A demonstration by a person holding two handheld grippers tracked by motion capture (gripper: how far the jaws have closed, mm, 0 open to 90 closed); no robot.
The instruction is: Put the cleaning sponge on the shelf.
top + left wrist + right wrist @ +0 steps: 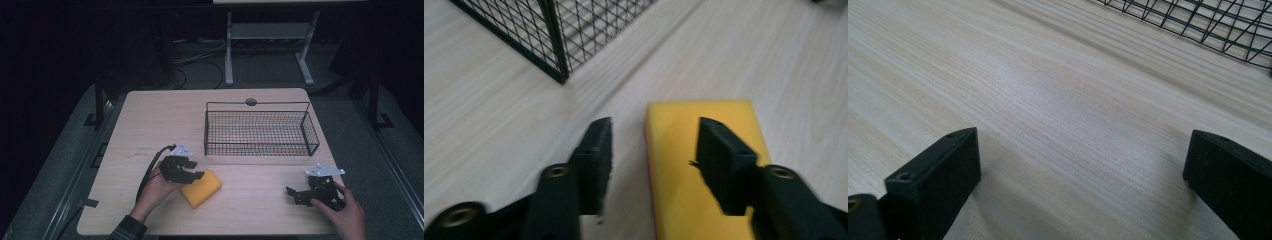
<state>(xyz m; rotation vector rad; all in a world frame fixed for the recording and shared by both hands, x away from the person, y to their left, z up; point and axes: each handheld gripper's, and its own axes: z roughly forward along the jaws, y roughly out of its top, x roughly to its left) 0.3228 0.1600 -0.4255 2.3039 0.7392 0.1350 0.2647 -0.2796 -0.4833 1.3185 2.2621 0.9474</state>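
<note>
A yellow sponge point(201, 187) lies flat on the pale wooden counter point(165, 120), near the front edge and left of centre, just in front of the near left corner of a black wire basket point(260, 131) that stands toward the back right. The left claw point(192, 172), held in the person's left hand point(156, 192), hovers right at the sponge's left end. In the left gripper view its two black jaws stand apart with a clear gap between them: one jaw is over the bare wood beside the sponge point(704, 165), the other is over the sponge's yellow top, so the sponge's long left edge runs up through the gap. The pads do not press on the sponge; this claw point(651, 150) is open and grips nothing. A dark cable runs back from it toward the person's plaid sleeve point(127, 230). The right claw point(295, 196), held in the right hand point(342, 212), sits low near the front right of the counter, well apart from the sponge, with its grey three-cornered plate on top. In the right gripper view its jaws stand wide apart over bare wood point(1058, 125), with nothing between them, and a corner of the basket point(1208, 25) shows at the upper right.
</note>
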